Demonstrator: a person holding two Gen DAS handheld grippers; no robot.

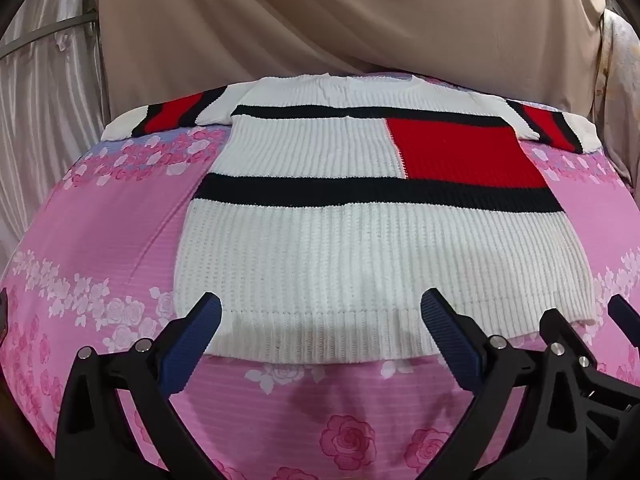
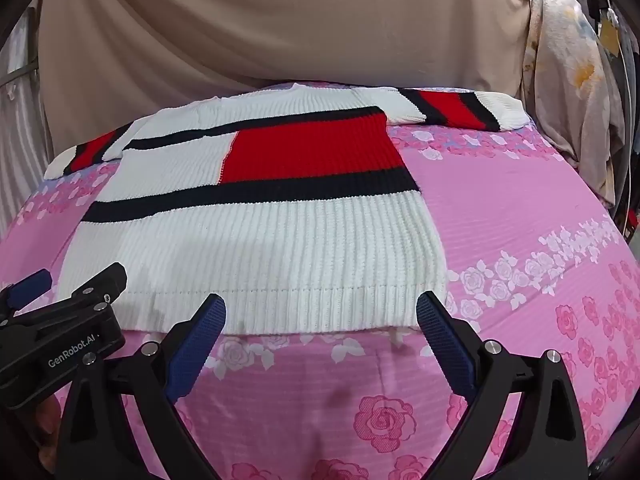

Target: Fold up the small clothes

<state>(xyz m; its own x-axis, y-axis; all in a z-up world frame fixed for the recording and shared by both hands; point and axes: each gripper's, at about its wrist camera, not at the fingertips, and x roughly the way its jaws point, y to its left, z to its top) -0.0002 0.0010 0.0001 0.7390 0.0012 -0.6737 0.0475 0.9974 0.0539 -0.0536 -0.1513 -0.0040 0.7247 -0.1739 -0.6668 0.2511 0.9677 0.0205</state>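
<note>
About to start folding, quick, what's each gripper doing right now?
Left gripper: open, holding nothing, at the sweater hem.
Right gripper: open, holding nothing, at the hem.

From my station, the sweater's (image 1: 360, 248) hem corners sit behind the right gripper (image 1: 592, 312) and left gripper (image 2: 60, 280). Both gripper bodies are cut off by the lower frame edge. The bedsheet (image 2: 500, 208) beneath the sweater is hidden.

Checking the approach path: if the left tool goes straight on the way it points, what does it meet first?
Most likely the hem of the sweater, lying flat on the pink bedspread. The left tool is open and angled down at that near edge. Depth is unclear, so it might touch the bedspread just short of it.
</note>
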